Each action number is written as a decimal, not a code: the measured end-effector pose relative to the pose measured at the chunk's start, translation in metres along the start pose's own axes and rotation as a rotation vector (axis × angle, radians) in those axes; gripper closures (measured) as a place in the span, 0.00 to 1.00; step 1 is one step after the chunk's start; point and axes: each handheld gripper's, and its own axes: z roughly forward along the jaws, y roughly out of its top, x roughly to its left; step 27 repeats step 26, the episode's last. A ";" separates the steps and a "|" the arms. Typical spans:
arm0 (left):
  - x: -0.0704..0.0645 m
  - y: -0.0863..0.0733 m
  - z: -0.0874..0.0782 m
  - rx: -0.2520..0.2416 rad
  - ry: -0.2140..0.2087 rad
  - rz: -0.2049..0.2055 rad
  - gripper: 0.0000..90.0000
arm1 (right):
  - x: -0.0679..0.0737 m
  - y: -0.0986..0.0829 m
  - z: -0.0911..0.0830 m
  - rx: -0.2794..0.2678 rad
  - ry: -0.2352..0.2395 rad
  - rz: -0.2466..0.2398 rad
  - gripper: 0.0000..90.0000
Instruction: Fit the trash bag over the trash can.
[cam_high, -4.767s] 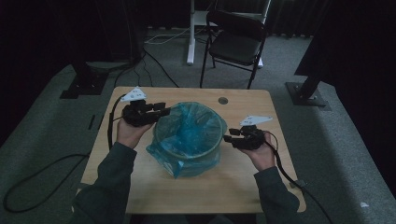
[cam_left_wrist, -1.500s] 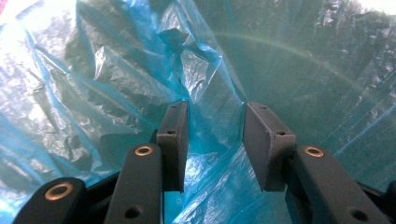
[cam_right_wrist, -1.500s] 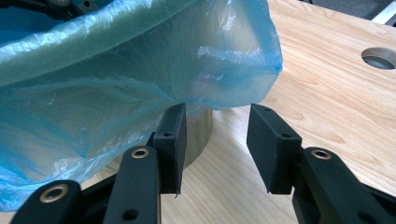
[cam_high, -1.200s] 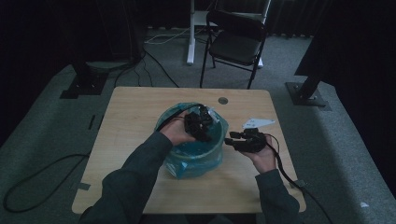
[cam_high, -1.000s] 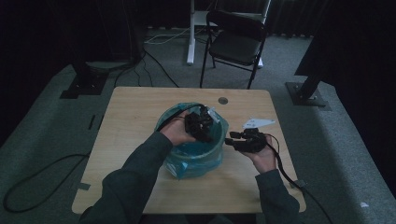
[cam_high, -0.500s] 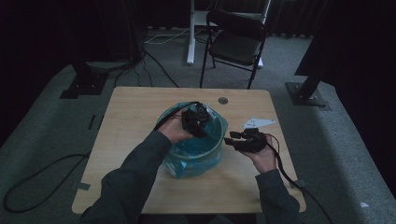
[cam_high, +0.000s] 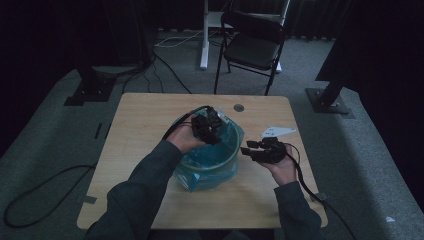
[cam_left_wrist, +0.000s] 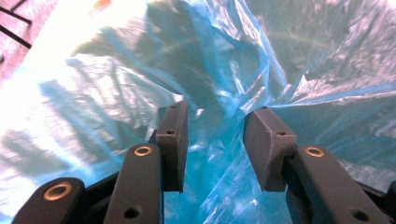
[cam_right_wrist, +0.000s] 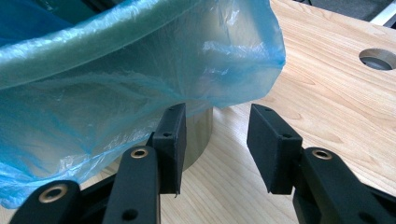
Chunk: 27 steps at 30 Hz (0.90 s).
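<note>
A round bin (cam_high: 207, 167) lined with a thin blue plastic bag (cam_high: 227, 150) stands mid-table. My left gripper (cam_high: 210, 129) reaches down into the bin at its far rim. In the left gripper view that gripper (cam_left_wrist: 215, 137) is open, with a loose fold of the blue bag (cam_left_wrist: 289, 60) lying in the gap. My right gripper (cam_high: 247, 149) hovers open just right of the bin. In the right gripper view it (cam_right_wrist: 215, 128) points at the bin's outer wall (cam_right_wrist: 198, 135) under the bag's overhang (cam_right_wrist: 140, 88), with nothing between its fingers.
The wooden table (cam_high: 140, 130) has a round cable hole (cam_high: 238, 107) near its far edge. A black folding chair (cam_high: 252, 47) stands behind it. Black stand bases (cam_high: 90, 90) and cables lie on the grey floor around the table.
The left gripper came from the table's left side into the bin, then edged toward the far rim. The bag, once bunched on top, now lines the bin. The right gripper barely moved.
</note>
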 end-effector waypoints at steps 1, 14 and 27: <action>0.001 -0.002 -0.006 -0.025 0.008 -0.014 0.67 | 0.000 0.000 0.000 -0.001 0.000 0.000 0.63; 0.017 -0.027 -0.050 -0.194 0.032 -0.100 0.64 | 0.000 0.000 -0.002 -0.005 -0.005 0.004 0.62; 0.030 -0.066 -0.066 -0.305 0.137 -0.201 0.59 | -0.001 -0.001 -0.003 -0.004 -0.008 0.003 0.62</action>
